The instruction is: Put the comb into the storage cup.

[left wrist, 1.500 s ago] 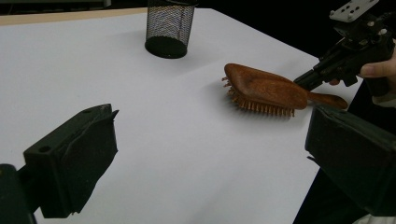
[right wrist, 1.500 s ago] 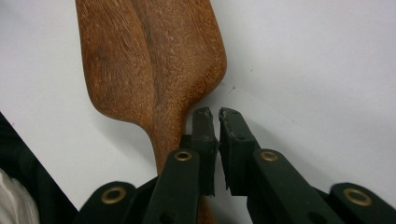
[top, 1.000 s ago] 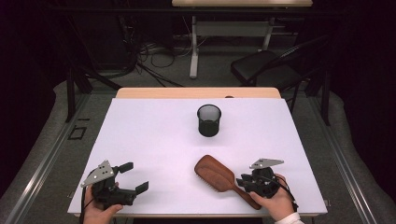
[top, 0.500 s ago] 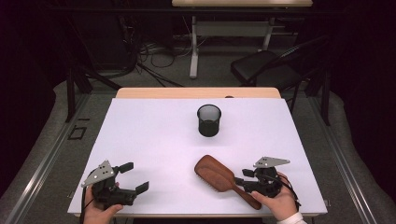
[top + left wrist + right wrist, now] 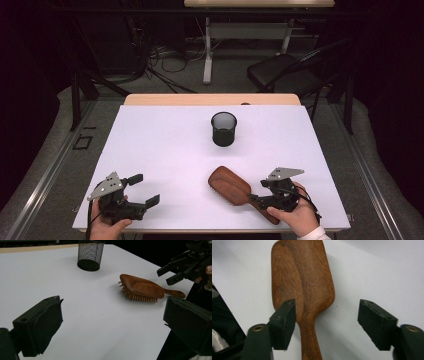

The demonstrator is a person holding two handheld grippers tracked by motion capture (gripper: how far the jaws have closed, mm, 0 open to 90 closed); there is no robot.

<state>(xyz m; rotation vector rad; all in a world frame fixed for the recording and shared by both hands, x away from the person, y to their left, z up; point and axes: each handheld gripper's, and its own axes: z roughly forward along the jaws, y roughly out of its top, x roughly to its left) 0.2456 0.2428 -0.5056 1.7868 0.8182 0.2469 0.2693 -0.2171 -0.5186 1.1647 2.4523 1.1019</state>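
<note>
Since the earlier frame the right gripper (image 5: 325, 325) has just been opening its jaws, now wide and clear of the brown wooden paddle hairbrush (image 5: 231, 185), which lies bristles-down on the white table (image 5: 165, 150), apparently released, while the left gripper (image 5: 141, 189) waits open.

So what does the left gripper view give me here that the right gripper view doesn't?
The left gripper view adds the black mesh cup, the brush's bristles facing the table, and the right claw seen from outside, beside the handle. The right gripper view adds the wood grain up close and its own open jaws either side of the handle, not pressing it. Both show the wooden hairbrush on the white table.
</note>
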